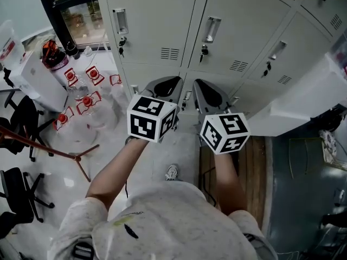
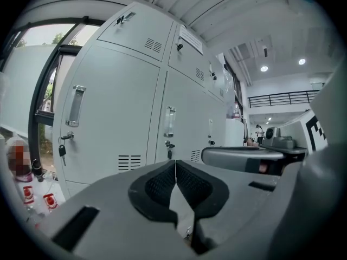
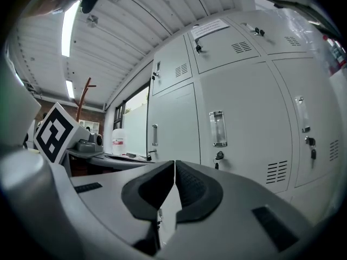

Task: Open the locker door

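A bank of pale grey lockers [image 1: 157, 15] fills the top of the head view. Each door has a clear handle [image 1: 120, 20] with a key lock [image 1: 121, 45] below it; the doors facing me are closed. My left gripper [image 1: 172, 81] and right gripper [image 1: 201, 84] are side by side, short of the lockers and touching nothing. Through the left gripper view, its jaws [image 2: 175, 164] are shut and empty, with a door handle [image 2: 76, 105] ahead to the left. My right gripper's jaws [image 3: 174, 164] are also shut and empty, and a handle [image 3: 218, 129] stands ahead to the right.
Water bottles with red labels [image 1: 87, 103] lie on the floor at the left, by black chairs [image 1: 19, 124] and a wooden stand [image 1: 51, 149]. A white panel [image 1: 303, 104] juts out at the right. A strip of wood flooring [image 1: 250, 164] runs below it.
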